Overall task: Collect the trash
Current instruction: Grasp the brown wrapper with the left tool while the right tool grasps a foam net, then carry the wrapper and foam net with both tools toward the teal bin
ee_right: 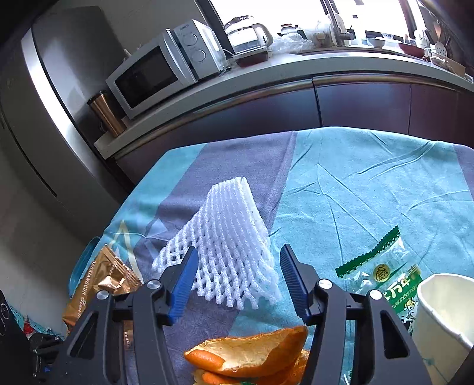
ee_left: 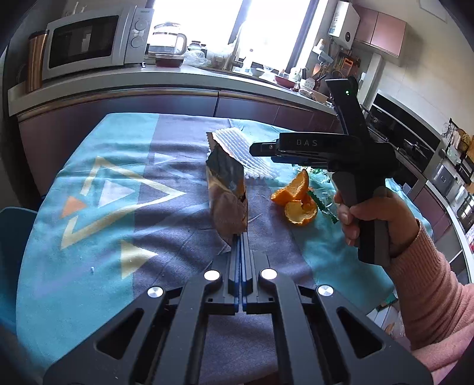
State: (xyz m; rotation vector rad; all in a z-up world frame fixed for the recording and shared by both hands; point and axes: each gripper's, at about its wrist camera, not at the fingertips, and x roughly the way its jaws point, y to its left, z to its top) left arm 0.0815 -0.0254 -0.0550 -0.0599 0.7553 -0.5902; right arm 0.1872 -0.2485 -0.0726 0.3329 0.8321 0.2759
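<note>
My left tongs pinch the brown wrapper upright mid-counter; my right tongs, half open and empty, point down over the foam net.

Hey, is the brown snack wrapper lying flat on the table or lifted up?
Lifted. The brown snack wrapper stands on end, its lower edge pinched in the closed left tool, above the tablecloth.

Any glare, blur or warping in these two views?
Left wrist: window blown out white, counter edge bowed by fisheye, corners vignetted. Right wrist: window also clipped, foam net sharp, orange peel near the lens slightly soft.
</note>
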